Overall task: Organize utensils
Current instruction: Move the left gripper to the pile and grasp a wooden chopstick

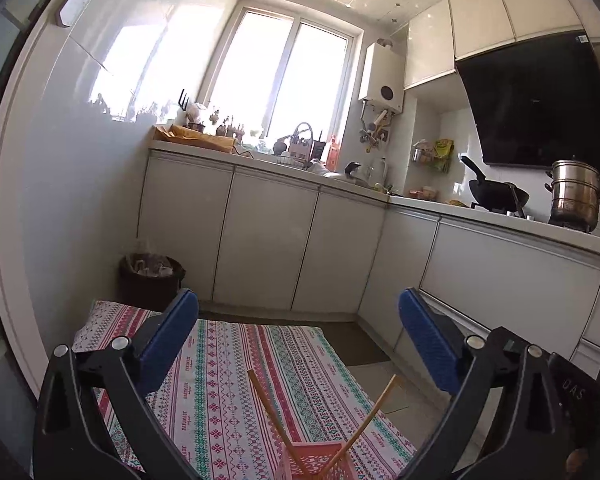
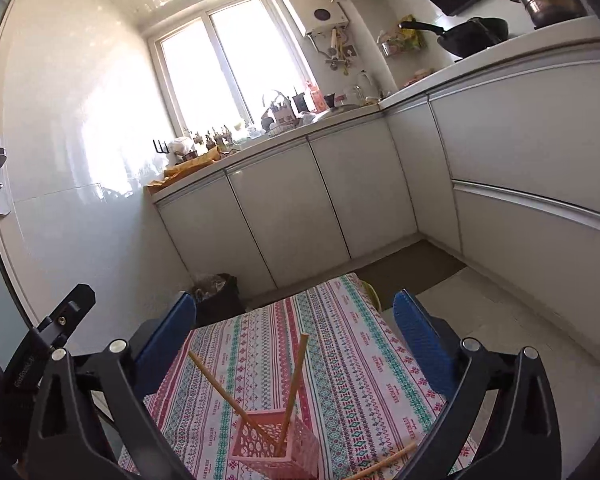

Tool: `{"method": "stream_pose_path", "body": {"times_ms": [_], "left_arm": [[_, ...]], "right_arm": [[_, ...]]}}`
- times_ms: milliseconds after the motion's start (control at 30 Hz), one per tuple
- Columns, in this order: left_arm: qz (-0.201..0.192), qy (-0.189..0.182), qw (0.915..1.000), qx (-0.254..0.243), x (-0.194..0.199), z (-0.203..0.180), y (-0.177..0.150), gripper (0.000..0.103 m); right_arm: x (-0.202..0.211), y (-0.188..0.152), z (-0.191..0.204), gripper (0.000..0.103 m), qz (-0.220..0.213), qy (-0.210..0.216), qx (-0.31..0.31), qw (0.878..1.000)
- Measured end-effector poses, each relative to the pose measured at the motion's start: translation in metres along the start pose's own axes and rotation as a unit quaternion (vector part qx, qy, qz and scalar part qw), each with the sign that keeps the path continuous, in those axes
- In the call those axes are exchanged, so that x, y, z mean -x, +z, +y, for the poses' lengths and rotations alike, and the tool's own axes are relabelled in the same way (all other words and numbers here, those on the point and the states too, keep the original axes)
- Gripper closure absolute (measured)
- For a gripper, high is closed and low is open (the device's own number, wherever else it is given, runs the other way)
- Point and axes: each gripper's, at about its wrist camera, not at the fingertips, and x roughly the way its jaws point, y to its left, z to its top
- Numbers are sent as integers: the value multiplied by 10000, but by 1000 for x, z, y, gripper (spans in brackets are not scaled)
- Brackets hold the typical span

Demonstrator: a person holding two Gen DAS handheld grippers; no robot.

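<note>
A pink lattice basket stands on a table with a patterned cloth. Two wooden chopsticks stand in it, leaning apart. A third chopstick lies on the cloth to the basket's right. In the left wrist view the basket and its two chopsticks sit at the bottom edge. My left gripper is open and empty above the cloth. My right gripper is open and empty above the basket. The other gripper's body shows at the left.
White kitchen cabinets run along the back and right, with a cluttered counter under a bright window. A dark bin stands in the left corner behind the table. A wok and steel pot sit on the stove.
</note>
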Motion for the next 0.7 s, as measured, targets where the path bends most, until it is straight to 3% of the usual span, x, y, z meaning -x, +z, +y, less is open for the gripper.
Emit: {"method": "stream_pose_path", "body": {"times_ms": [100, 167, 233, 267, 333, 433, 533, 700], "left_arm": [[351, -279, 9982, -403, -1, -7, -6, 7], [745, -628, 9925, -736, -4, -14, -14, 7], [1322, -1098, 9785, -1140, -8, -25, -28, 7], [1692, -1458, 9650, -1372, -10, -32, -39, 7], [2515, -2110, 9242, -1950, -13, -51, -66, 7], [3372, -2448, 8499, -3225, -12, -84, -122, 8], [4230, -2830, 7759, -3729, -20, -105, -169, 26], [5121, -2989, 6842, -4247, -38, -133, -231, 56]], "right_arm": [[6, -5, -18, 6, 243, -156, -87, 9995], [10, -11, -36, 6, 482, -283, -261, 9981], [13, -19, -57, 6, 888, -321, -553, 9940], [13, -23, -70, 6, 1119, -348, -759, 9902], [16, -37, -94, 7, 1478, -363, -1220, 9808], [17, -59, -125, 7, 2044, -339, -1932, 9590], [17, -76, -140, 6, 2354, -353, -2321, 9431], [14, -80, -149, 7, 2445, -177, -2702, 9311]]}}
